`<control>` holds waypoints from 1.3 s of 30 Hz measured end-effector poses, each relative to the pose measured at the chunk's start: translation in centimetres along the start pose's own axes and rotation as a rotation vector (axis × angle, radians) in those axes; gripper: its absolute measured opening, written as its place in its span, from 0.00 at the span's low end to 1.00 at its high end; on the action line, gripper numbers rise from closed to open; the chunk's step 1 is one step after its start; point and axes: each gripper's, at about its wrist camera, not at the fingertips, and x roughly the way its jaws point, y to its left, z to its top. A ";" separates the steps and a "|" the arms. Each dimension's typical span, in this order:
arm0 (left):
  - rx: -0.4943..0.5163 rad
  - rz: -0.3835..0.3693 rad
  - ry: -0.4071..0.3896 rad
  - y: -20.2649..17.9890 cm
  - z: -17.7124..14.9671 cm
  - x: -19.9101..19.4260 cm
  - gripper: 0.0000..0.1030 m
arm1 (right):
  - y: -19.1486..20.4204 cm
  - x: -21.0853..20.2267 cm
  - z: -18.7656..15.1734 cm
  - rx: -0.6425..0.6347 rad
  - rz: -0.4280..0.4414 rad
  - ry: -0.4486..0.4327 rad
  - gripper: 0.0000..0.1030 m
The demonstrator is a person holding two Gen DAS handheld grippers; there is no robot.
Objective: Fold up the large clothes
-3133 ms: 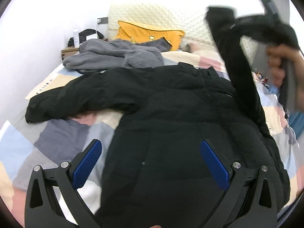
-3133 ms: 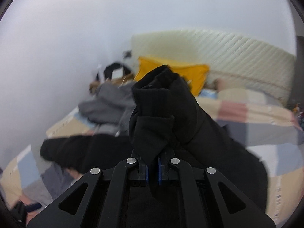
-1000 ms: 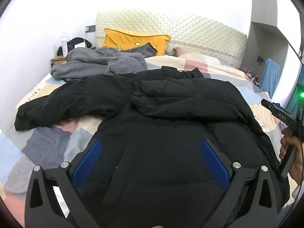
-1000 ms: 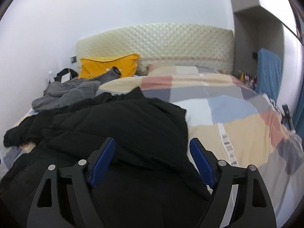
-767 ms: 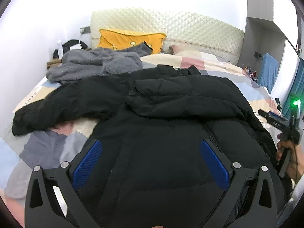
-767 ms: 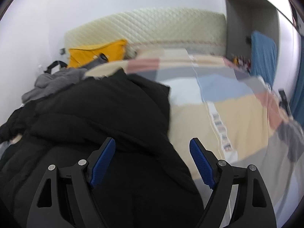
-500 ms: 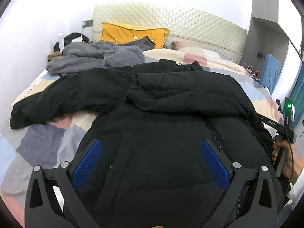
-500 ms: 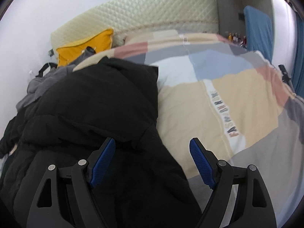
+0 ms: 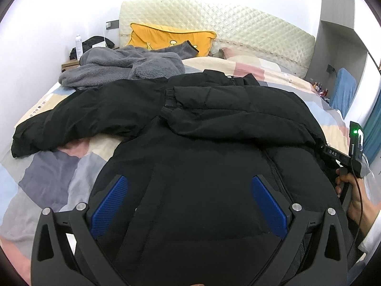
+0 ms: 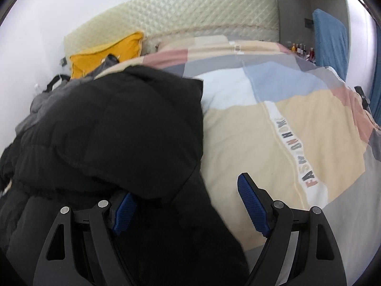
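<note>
Your black puffer jacket lies flat on the bed's patchwork quilt, its long axis running from you toward the quilted headboard, collar end pointing at the headboard and hem nearest you. One sleeve stretches out to the left across the quilt; the other sleeve lies folded sideways over the chest, cuff pointing left. Your left gripper hovers above the lower body of the jacket, jaws spread wide and holding nothing. Your right gripper sits at the jacket's right edge, also wide apart, its left finger partly tucked under a fold of the black fabric, its right finger over bare quilt. Beyond the jacket, a grey fleece garment lies heaped near a yellow pillow
</note>
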 end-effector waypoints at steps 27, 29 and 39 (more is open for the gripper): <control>0.009 0.045 -0.004 0.1 -0.3 -1.2 1.00 | 1.3 -7.8 0.4 0.036 -0.025 -0.143 0.80; 0.016 0.041 -0.008 -0.1 -0.3 -1.5 1.00 | 1.6 -9.2 0.7 0.078 0.005 -0.142 0.80; -0.022 -0.049 -0.017 -1.1 -0.2 -3.7 1.00 | 5.4 -16.7 -0.5 0.044 0.101 -0.184 0.80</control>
